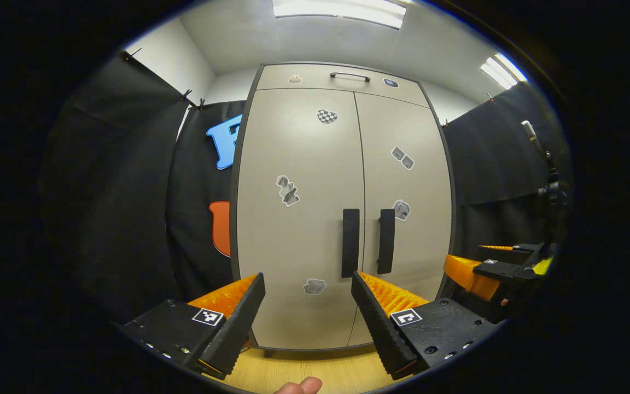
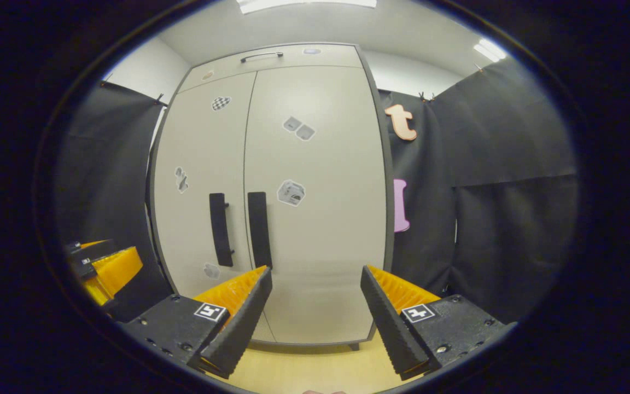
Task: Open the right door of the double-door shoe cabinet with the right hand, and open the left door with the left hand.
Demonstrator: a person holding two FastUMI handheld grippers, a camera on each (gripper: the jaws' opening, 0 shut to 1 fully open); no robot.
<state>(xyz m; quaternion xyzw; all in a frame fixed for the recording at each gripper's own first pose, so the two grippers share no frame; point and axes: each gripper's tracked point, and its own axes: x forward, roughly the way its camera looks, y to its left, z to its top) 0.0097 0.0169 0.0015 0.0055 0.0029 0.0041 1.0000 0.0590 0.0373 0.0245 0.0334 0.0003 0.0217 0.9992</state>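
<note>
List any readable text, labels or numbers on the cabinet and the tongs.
No words or numbers can be read.
Stickers on the cabinet doors: too small and blurred to read.
Square markers on the left tongs and right tongs: black-and-white patterns, no words.

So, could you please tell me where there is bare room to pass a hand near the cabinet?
Free: the wooden floor before the shoe cabinet, and the plain door faces around the stickers. Crowded: the centre seam, where the left handle and right handle stand close together.
</note>
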